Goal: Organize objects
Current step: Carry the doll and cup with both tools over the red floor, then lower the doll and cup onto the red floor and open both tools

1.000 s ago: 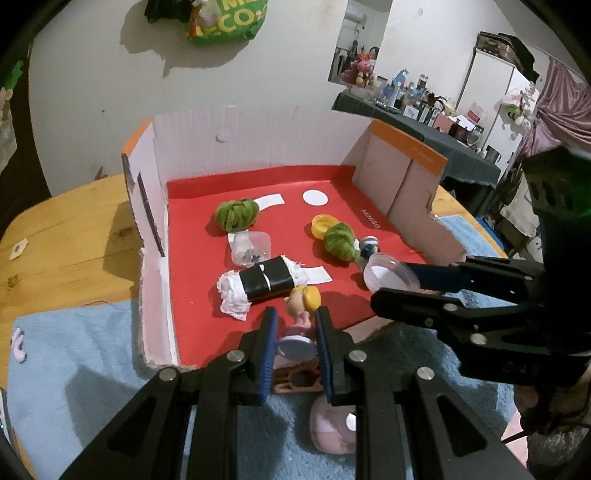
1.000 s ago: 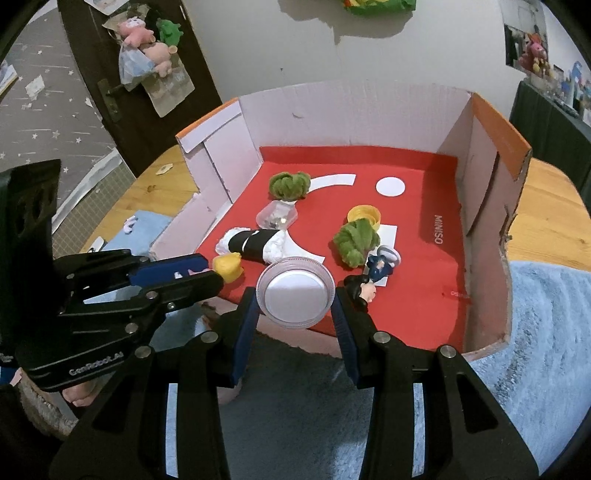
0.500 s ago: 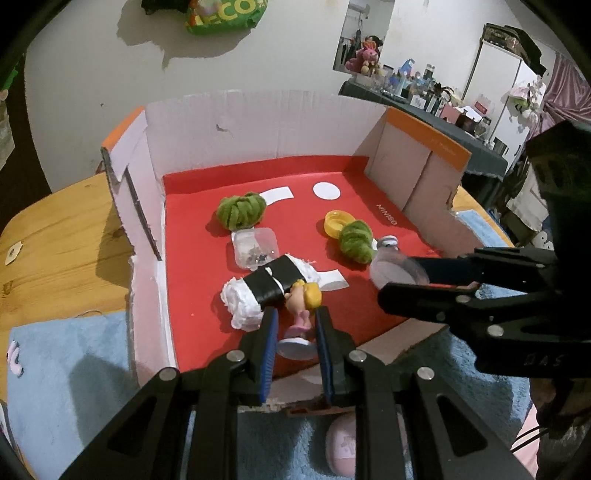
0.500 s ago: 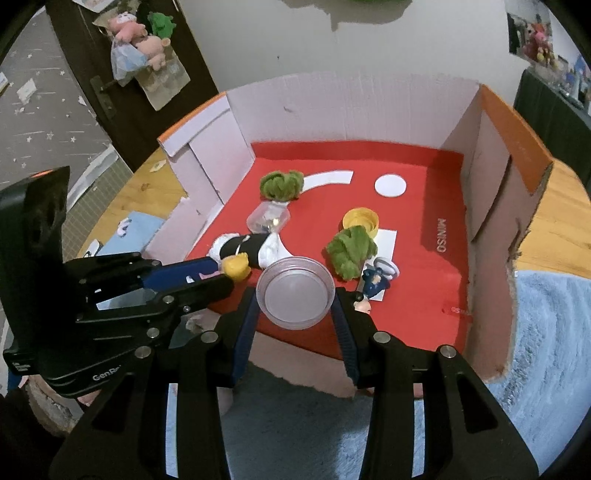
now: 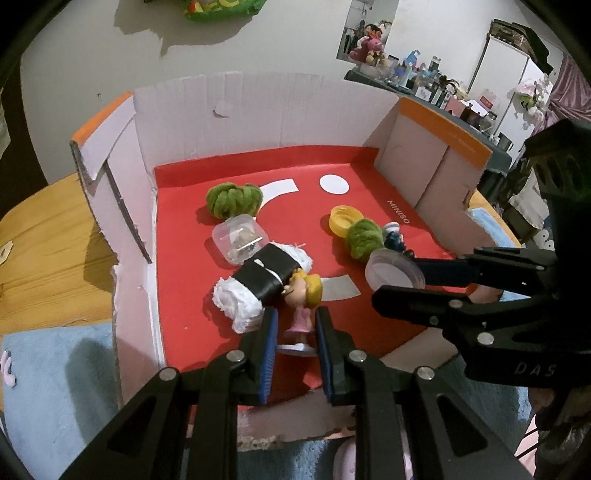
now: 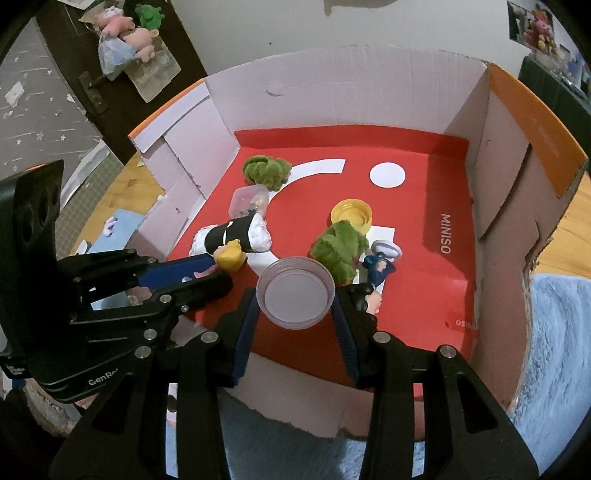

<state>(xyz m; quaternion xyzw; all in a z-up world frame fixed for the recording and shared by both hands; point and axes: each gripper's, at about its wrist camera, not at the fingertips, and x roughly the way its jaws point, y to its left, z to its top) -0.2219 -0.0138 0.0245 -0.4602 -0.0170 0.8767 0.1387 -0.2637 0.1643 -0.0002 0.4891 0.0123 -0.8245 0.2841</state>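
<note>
Here, left claw pinches a glossy figurine; right claw a round lid.

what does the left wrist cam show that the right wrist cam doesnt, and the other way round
Only the left wrist view: the blonde figurine's pink body and white base between the left gripper's fingers, and a cluttered shelf behind.

Only the right wrist view: the clear round lid face-on in the right gripper, and plush toys hanging on a dark door.

Both: the cardboard box, two green pom-poms, yellow cap.
</note>
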